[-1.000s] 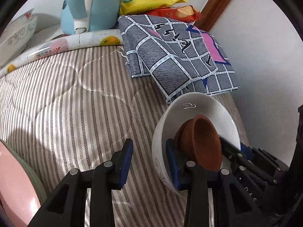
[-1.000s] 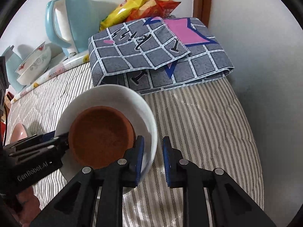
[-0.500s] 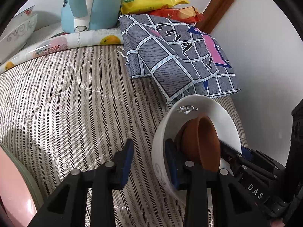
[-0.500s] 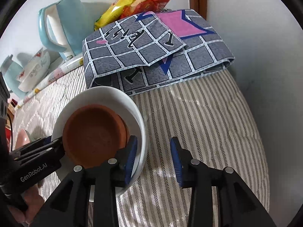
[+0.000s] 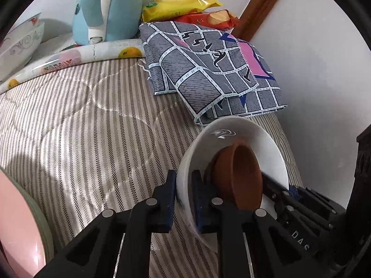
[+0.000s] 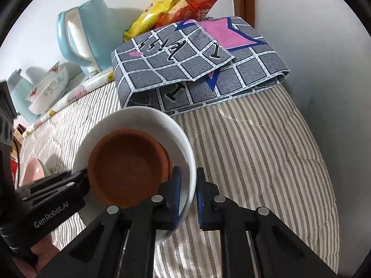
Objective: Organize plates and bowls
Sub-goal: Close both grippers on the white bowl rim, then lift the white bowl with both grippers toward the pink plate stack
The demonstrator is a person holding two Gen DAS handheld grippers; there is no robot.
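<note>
A white bowl [image 5: 259, 143] holds a brown clay bowl [image 5: 241, 173] inside it, above a striped quilted surface [image 5: 81, 125]. My left gripper [image 5: 184, 194] is shut on the white bowl's near rim, one finger outside and one inside. In the right wrist view, the white bowl [image 6: 148, 118] with the brown bowl [image 6: 125, 169] sits at lower left. My right gripper [image 6: 187, 192] is shut on the white bowl's right rim. The bowl is tilted in the left wrist view.
A folded grey checked cloth [image 5: 208, 69] lies behind the bowl. A light blue kettle [image 5: 102, 7], snack bags [image 5: 185, 2] and a patterned white bowl [image 5: 18, 44] stand at the back. A pink plate [image 5: 16, 220] is at lower left. A wall [image 6: 313, 46] is on the right.
My left gripper closed onto the white bowl's rim. My right gripper opened briefly, then closed on the opposite rim. The bowl moved slightly.
</note>
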